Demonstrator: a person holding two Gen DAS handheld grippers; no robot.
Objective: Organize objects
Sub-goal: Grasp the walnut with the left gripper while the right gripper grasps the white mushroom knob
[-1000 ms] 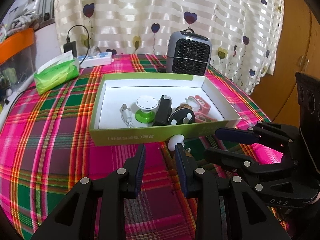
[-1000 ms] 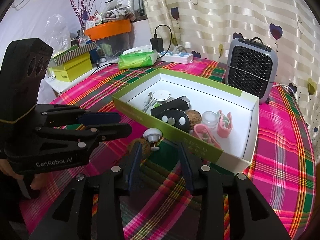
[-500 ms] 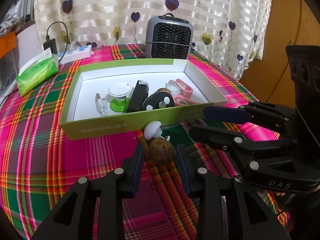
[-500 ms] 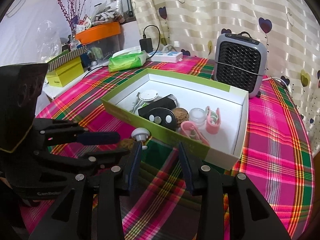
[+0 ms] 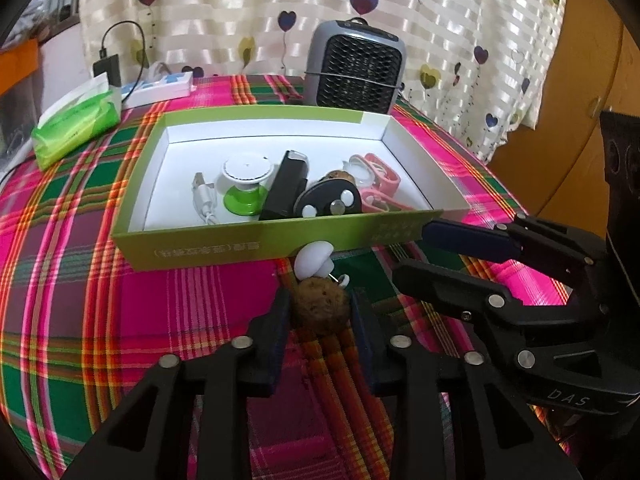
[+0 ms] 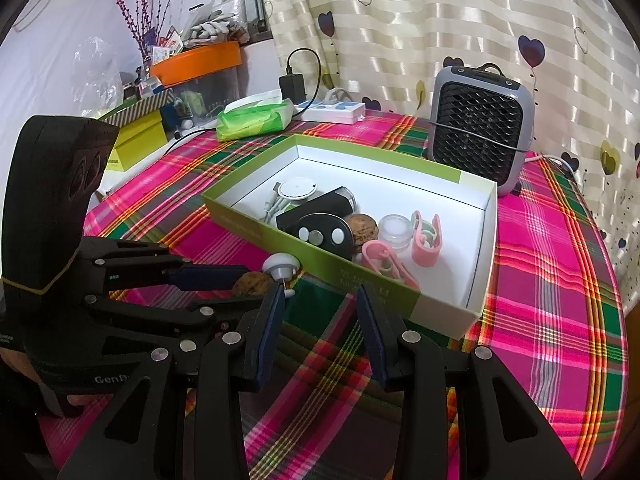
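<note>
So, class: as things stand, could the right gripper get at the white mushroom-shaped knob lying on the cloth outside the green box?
Probably yes. The right gripper is open and empty, and the knob lies just beyond its left fingertip. The left gripper, around a walnut beside it, crowds that side.

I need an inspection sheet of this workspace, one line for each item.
Surface: plaid cloth covers the table.
Job's things: walnut and white knob lie outside the box, at its front wall; inside it are a second walnut, remote, pink clips, small jar and white disc.
Clutter: tissue pack, heater, power strip.
Grippers: left gripper brackets the walnut, contact unclear; right gripper open, holding nothing.
Cables: charger lead; short white cable in the box.
Surroundings: heart-print curtain, cluttered shelf.
</note>
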